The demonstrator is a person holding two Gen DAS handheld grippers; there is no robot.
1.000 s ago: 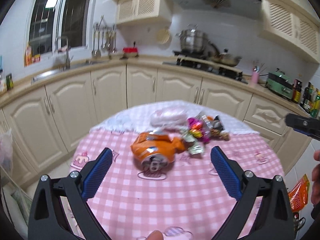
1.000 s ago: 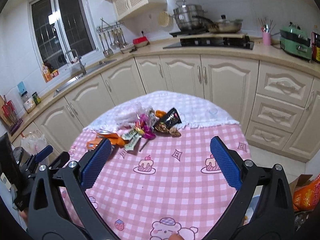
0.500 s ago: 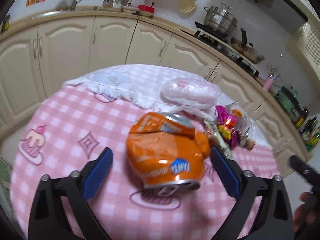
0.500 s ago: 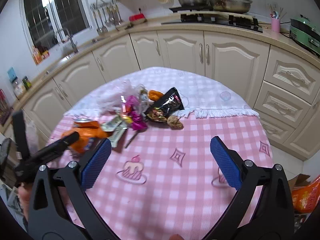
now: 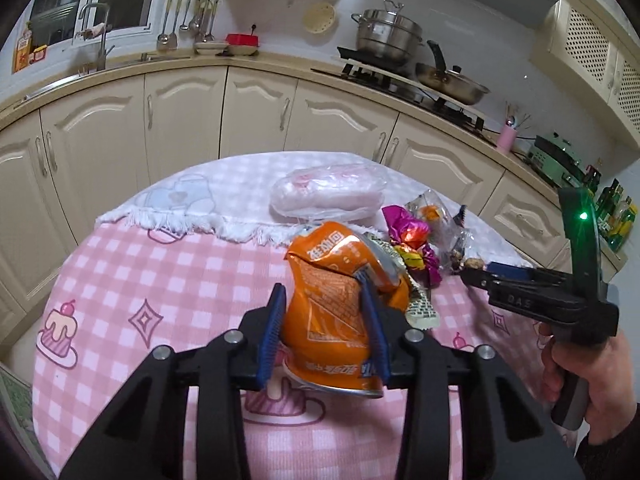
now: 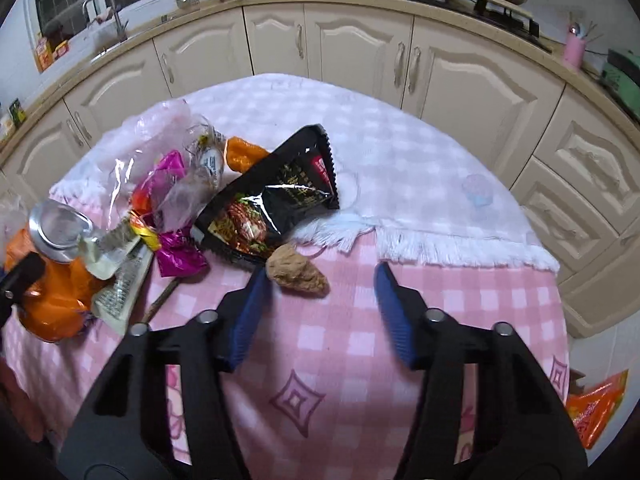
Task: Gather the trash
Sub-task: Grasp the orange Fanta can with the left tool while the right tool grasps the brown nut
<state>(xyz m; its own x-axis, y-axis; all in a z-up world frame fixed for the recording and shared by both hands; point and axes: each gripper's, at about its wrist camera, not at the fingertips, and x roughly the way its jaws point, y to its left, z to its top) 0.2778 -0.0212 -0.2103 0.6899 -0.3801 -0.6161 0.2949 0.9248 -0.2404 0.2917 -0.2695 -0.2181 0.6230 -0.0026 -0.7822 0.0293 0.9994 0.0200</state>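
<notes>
Gripping the crushed orange can between their blue pads, the left tongs have the first piece of trash in hand; the can's base sits at or just above the pink checked tabletop, and I cannot tell whether it is lifted clear. No bin or bag for the trash shows in either view, so nothing appears collected yet, and I judge the task to be at its start.

The rest of the pile lies near the cloth's fringed edge: a black snack packet, magenta foil wrappers, clear plastic wrap, a silver-green wrapper just beside the can, and a white plastic bundle farther back. The right tongs hang released, jaws apart and holding nothing. A brown crumpled lump lies just ahead of them, close to the left pad, with the black packet touching it behind.
</notes>
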